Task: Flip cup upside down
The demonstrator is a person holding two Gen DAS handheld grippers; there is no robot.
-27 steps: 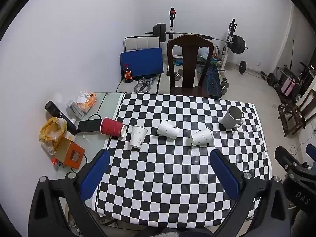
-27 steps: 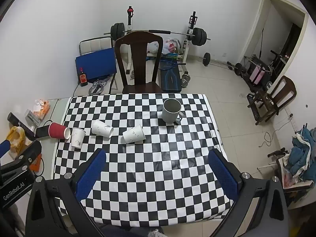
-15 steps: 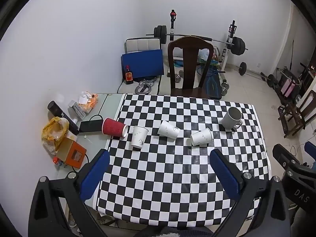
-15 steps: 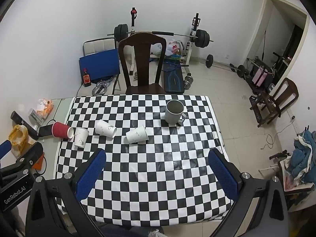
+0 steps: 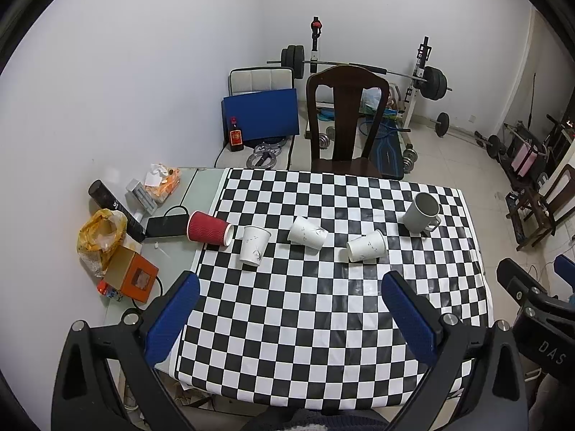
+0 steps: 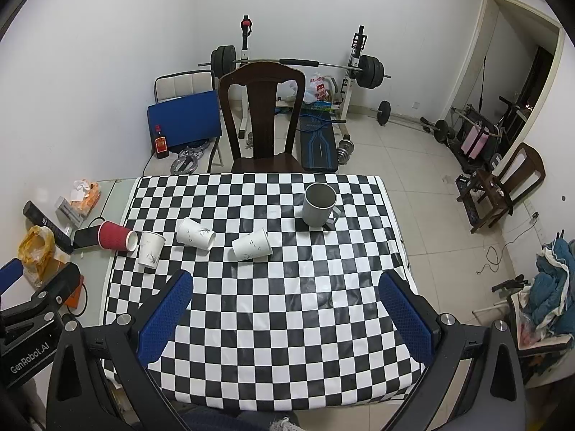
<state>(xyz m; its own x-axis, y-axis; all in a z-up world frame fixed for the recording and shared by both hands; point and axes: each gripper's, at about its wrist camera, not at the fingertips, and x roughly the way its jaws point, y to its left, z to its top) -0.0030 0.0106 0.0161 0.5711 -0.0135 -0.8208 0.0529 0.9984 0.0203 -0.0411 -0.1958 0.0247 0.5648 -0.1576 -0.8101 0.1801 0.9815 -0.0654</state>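
Observation:
On the checkered table [image 5: 323, 323] stand a grey mug [image 5: 421, 212] upright at the far right and a white paper cup [image 5: 254, 244] upright at the left. Two white paper cups [image 5: 307, 232] [image 5: 366, 246] lie on their sides in the middle, and a red paper cup [image 5: 209, 227] lies on its side at the table's left edge. The right wrist view shows the mug [image 6: 318, 204], the red cup [image 6: 115, 236] and the white cups [image 6: 151, 249] [image 6: 195, 233] [image 6: 251, 245]. My left gripper [image 5: 287, 316] and right gripper [image 6: 285, 309] are open, empty, high above the near table.
A dark wooden chair [image 5: 345, 122] stands behind the table. Left of the cloth lie a black power bank [image 5: 167, 225], an orange box [image 5: 131, 278], a yellow bag [image 5: 102, 233] and a tissue pack [image 5: 161, 183]. Weights and a barbell rack [image 6: 298, 68] fill the floor behind.
Both grippers have pulled back and up a little; the table looks slightly smaller and farther. The cups and mug have not moved.

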